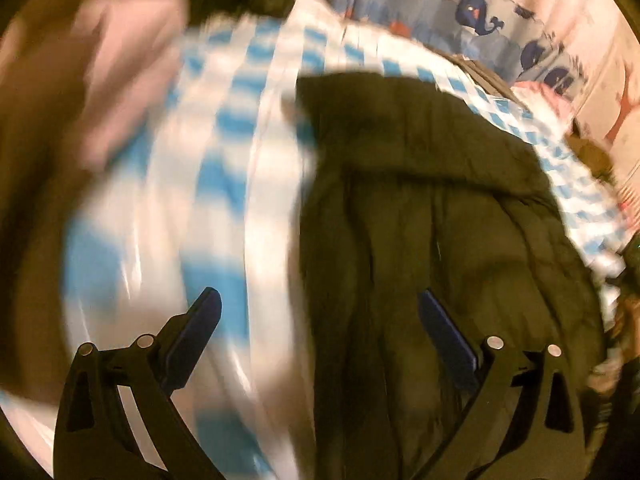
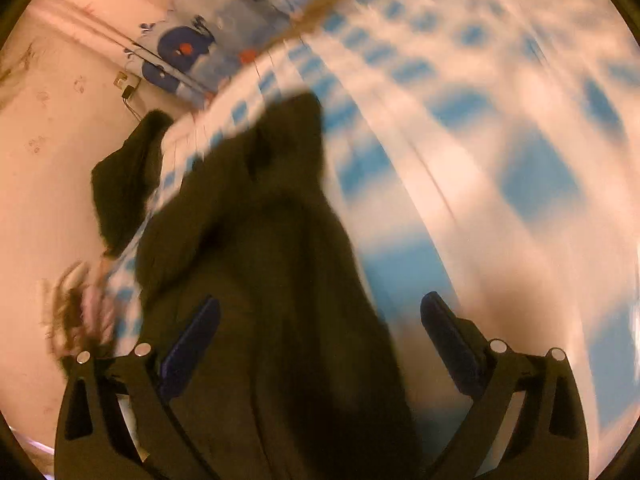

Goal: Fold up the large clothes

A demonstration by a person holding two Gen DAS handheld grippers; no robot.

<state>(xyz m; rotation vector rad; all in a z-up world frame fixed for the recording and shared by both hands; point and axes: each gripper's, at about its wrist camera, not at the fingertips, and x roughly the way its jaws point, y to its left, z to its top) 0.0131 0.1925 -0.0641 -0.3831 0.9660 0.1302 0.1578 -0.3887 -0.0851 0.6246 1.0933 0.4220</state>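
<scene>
The dark coat (image 1: 420, 208) lies crumpled on the checked cloth (image 1: 224, 160), reaching its far edge. Left gripper (image 1: 318, 328) and right gripper (image 2: 320, 332) hover spread, empty. Expect soft, bulky, heavyish fabric; grip at hem or shoulder seams.

The dark garment (image 1: 420, 240) is filling the centre and lower right of the left wrist view, lying on the blue-and-white checked cloth (image 1: 224, 184). That cloth is lying bare across the left-centre, giving open passage. In the right wrist view, bare checked cloth is stretching across the whole right half; another dark piece (image 2: 128, 176) is blocking the left edge.
</scene>
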